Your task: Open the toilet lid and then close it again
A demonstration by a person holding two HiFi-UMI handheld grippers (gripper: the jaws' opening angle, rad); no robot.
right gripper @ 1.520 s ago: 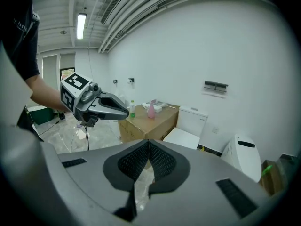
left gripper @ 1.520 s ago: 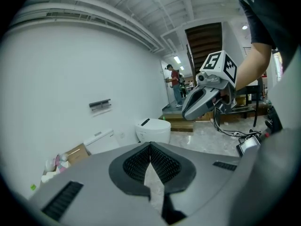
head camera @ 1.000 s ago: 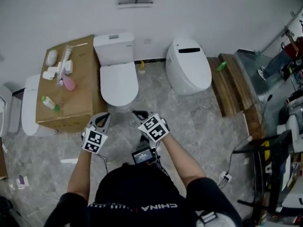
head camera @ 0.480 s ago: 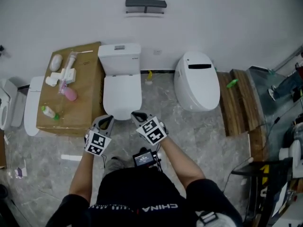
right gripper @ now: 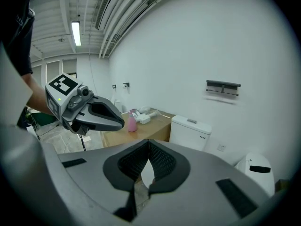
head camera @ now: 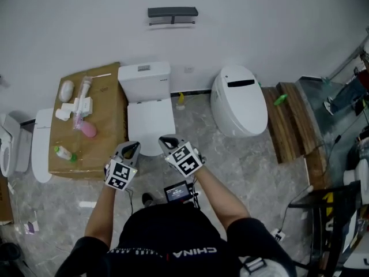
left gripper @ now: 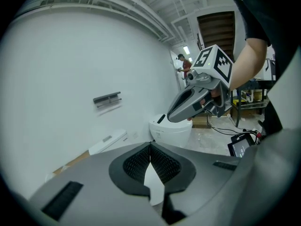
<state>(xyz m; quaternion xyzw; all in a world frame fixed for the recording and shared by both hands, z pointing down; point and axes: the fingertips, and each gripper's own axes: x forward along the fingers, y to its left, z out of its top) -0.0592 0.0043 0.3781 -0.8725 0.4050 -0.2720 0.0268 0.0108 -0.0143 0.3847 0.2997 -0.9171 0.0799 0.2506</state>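
Grey marble floor, toilet lid down, left tool and right tool both closed, empty

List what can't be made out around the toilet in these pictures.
- Front edge of the toilet lid: partly covered by the left gripper and right gripper, head view.
- Lid in the right gripper view: hidden behind that gripper's body; only the tank shows.
- Label of the pink bottle on the box: too small, head view.

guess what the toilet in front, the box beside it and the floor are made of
Toilet: smooth plain white, probably glazed ceramic; the lid could be plastic. Box: matte brown, sharp-edged, looks like cardboard. Floor: grey with pale veins, marble-look stone or tile.
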